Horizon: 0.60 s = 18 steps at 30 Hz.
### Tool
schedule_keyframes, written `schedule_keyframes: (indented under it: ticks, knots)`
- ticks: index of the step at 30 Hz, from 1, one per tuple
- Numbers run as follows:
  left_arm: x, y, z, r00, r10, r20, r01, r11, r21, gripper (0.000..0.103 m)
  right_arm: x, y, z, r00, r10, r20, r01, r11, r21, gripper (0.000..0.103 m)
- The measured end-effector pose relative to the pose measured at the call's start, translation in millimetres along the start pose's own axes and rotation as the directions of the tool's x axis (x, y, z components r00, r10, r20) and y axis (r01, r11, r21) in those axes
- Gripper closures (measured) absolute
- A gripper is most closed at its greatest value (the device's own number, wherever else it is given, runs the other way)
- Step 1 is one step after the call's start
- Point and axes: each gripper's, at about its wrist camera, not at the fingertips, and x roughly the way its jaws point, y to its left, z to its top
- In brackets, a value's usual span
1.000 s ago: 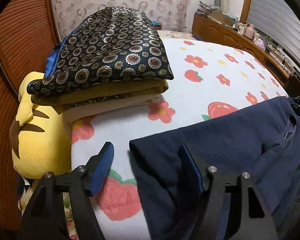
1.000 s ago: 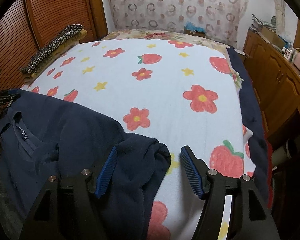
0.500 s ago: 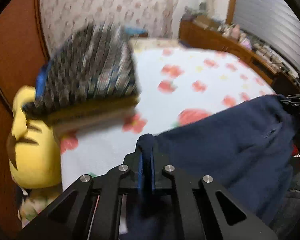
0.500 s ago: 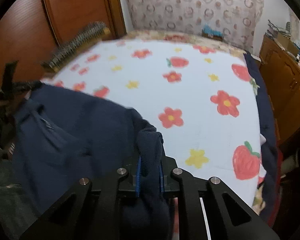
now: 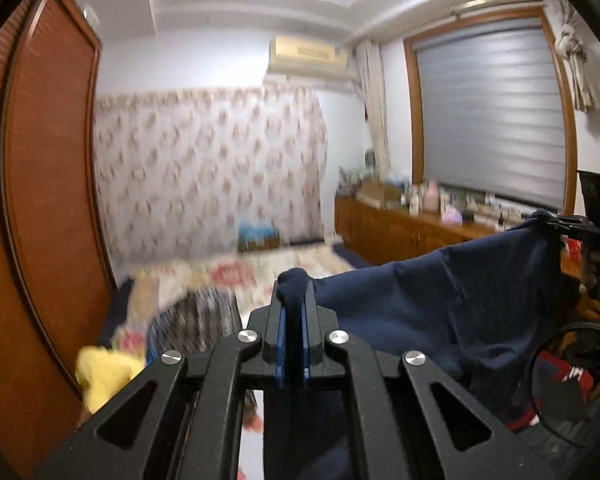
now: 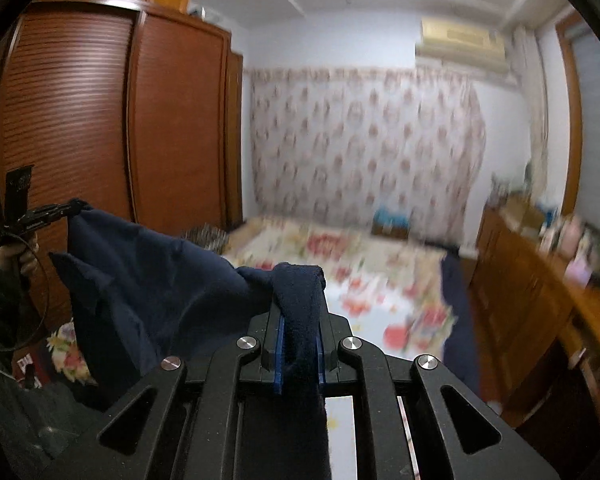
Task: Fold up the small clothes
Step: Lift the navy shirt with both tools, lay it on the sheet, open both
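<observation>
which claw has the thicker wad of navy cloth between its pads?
The right claw: a fat roll of the navy garment drapes over it. The left claw pinches a thinner fold.

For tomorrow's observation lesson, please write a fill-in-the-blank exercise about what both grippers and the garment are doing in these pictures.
1. The left gripper is ____ on the navy garment.
2. The garment hangs ____ the two grippers, above the bed.
3. The right gripper clamps a fold of ____ cloth.

Missing words: shut; between; navy

Right gripper (image 6: 299,336) clamped a navy garment (image 6: 148,280), stretched to the left gripper (image 6: 66,210), above the bed (image 6: 364,276).
</observation>
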Motion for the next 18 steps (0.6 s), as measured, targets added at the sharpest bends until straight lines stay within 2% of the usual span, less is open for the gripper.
schedule_keyframes:
  ticks: [4,8,13,18]
  knots:
    - [-21,8,30,0.996,0.028,0.082,-0.029,1.000,0.011,0.096,-32,2,32,0.996,-0.030,0.086,0.034,0.998,-0.043,0.092]
    - [-32,9,44,0.991,0.041,0.127,-0.045,0.999,0.027,0.096,-58,6,54,0.987,-0.039,0.153,0.051,0.996,-0.072,0.092]
    - [-39,9,44,0.987,0.038,0.155,-0.044,0.999,0.030,0.096,-66,5,57,0.984,-0.048,0.172,0.063,0.994,-0.084,0.092]
    - [-25,14,40,0.989,0.043,0.144,-0.045,0.999,0.011,0.096,-65,12,49,0.985,-0.050,0.165,0.065,0.995,-0.082,0.092]
